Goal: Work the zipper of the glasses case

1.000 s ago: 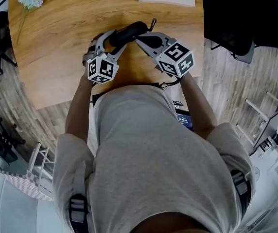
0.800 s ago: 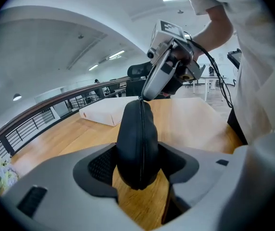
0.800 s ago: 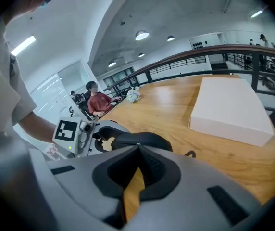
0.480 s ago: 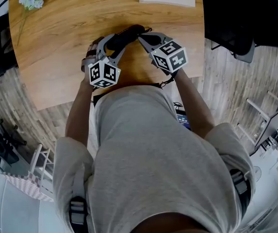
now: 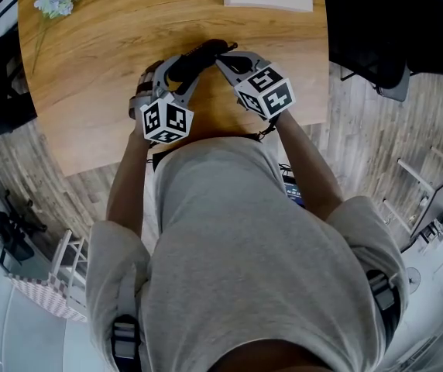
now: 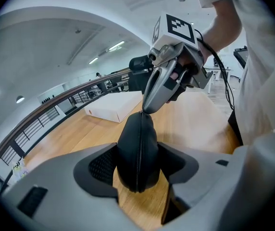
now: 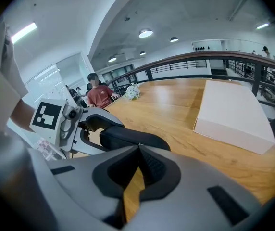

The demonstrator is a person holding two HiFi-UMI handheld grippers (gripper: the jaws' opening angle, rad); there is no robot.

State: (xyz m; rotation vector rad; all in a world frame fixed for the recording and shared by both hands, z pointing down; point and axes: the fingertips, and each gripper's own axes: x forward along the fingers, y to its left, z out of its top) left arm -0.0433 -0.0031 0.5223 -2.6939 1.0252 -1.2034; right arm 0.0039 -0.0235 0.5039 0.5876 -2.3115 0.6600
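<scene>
Black glasses case (image 6: 128, 146) runs near-left to far-right; we note left gripper (image 6: 138, 165) clamping its near end, jaws wide; right gripper (image 7: 138, 147) pinched shut at its far tip.

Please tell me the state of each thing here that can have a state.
glasses case: held between jaws.
zipper: closed along the stretch that shows.
left gripper: shut on the glasses case.
right gripper: shut, tips at the case's end.
white box: closed, flat on the table.

Matt black glasses case (image 6: 136, 153), grained wooden table (image 5: 90, 76)
</scene>
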